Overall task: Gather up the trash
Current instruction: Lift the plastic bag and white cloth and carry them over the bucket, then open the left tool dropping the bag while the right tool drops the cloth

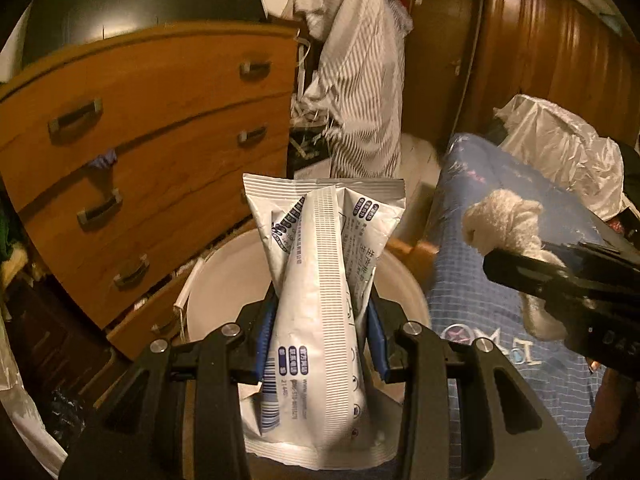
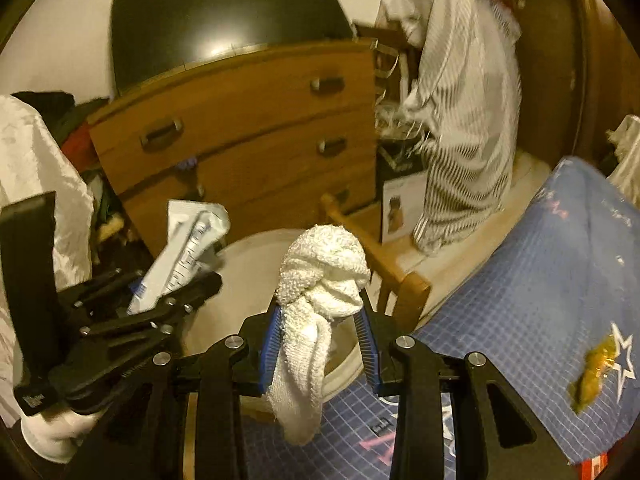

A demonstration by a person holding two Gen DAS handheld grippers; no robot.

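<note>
My left gripper [image 1: 320,312] is shut on a white printed foil packet [image 1: 320,280] and holds it upright over a white round bin [image 1: 224,280]. The same gripper [image 2: 176,284] and packet [image 2: 184,248] show in the right wrist view at the left. My right gripper [image 2: 320,316] is shut on a knotted white cloth rag [image 2: 320,280], just above the bin's rim [image 2: 248,264]. In the left wrist view the rag [image 1: 504,220] and the right gripper's black body [image 1: 560,280] are at the right.
A wooden chest of drawers [image 1: 152,152] stands behind the bin. A striped white cloth [image 1: 360,80] hangs beside it. A blue checked bedcover [image 2: 540,300] with a yellow-brown scrap [image 2: 596,376] lies on the right. A wooden chair frame [image 2: 384,264] is next to the bin.
</note>
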